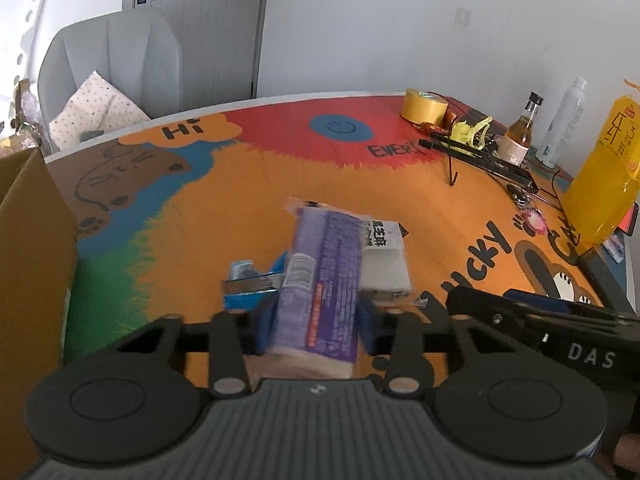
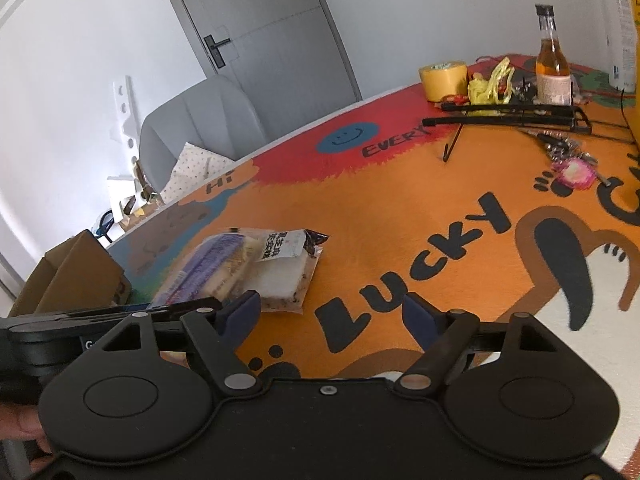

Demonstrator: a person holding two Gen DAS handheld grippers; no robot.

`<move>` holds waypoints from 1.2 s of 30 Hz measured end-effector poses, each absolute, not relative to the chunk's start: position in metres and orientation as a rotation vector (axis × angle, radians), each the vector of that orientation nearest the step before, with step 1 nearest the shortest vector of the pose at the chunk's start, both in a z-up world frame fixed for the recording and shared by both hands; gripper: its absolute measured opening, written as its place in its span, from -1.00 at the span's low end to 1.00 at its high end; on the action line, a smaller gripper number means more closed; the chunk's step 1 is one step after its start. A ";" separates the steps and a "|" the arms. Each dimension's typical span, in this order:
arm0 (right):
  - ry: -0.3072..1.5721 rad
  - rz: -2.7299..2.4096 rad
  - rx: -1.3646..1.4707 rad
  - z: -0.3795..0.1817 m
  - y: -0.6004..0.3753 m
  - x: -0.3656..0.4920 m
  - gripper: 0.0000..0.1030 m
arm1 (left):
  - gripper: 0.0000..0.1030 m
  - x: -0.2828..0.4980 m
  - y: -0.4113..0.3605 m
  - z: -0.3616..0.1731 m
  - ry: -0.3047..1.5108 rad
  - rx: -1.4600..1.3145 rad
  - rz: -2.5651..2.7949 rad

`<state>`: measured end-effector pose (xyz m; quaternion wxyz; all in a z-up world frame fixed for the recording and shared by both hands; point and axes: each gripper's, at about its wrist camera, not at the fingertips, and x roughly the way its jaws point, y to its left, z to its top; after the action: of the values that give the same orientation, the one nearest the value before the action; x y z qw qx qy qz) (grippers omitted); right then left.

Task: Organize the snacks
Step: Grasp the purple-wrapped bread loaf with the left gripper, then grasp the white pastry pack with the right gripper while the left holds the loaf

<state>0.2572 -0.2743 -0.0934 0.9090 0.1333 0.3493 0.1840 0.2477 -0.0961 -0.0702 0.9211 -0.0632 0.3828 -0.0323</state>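
Observation:
My left gripper (image 1: 316, 320) is shut on a purple snack packet (image 1: 324, 276) and holds it over the colourful table mat (image 1: 248, 200); the packet also shows in the right wrist view (image 2: 208, 264). A white snack packet (image 1: 384, 260) with black print lies just right of it, also in the right wrist view (image 2: 280, 276). A small blue packet (image 1: 250, 282) lies to the left. My right gripper (image 2: 332, 316) is open and empty, low over the mat to the right of the snacks.
An open cardboard box (image 1: 32, 248) stands at the table's left edge. At the back right are a yellow tape roll (image 1: 424, 106), a glass bottle (image 1: 520, 132), a black rack (image 1: 480, 156), a white spray bottle (image 1: 562, 124) and a yellow bag (image 1: 604, 176). A grey chair (image 1: 116, 64) stands behind.

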 end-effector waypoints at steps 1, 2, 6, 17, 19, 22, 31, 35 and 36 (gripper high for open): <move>0.723 0.383 0.281 -0.094 -0.274 0.259 0.53 | -0.33 0.248 -0.095 -0.069 0.790 -0.128 -0.063; 0.725 0.384 0.284 -0.095 -0.273 0.261 0.53 | -0.35 0.249 -0.094 -0.068 0.795 -0.132 -0.066; 0.735 0.396 0.289 -0.095 -0.264 0.268 0.53 | -0.37 0.247 -0.083 -0.059 0.788 -0.160 -0.061; 0.767 0.411 0.225 -0.087 -0.222 0.289 0.53 | -0.38 0.247 -0.047 -0.041 0.777 -0.187 0.006; 0.776 0.398 0.209 -0.089 -0.216 0.293 0.53 | -0.38 0.247 -0.042 -0.040 0.780 -0.194 0.012; 0.787 0.351 0.132 -0.092 -0.204 0.298 0.54 | -0.38 0.247 -0.037 -0.038 0.784 -0.202 0.019; 0.854 0.349 0.009 -0.094 -0.190 0.299 -0.03 | -0.38 0.240 -0.030 -0.025 0.773 -0.218 0.023; 0.856 0.360 0.045 -0.084 -0.198 0.295 -0.05 | -0.39 0.234 -0.027 -0.016 0.758 -0.224 0.031; 0.854 0.364 0.052 -0.080 -0.199 0.293 -0.05 | -0.39 0.232 -0.026 -0.013 0.755 -0.227 0.034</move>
<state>0.2934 -0.1985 -0.0804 0.8938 0.0250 0.4119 0.1757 0.2317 -0.0256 -0.0132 0.9233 -0.1103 0.3676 0.0166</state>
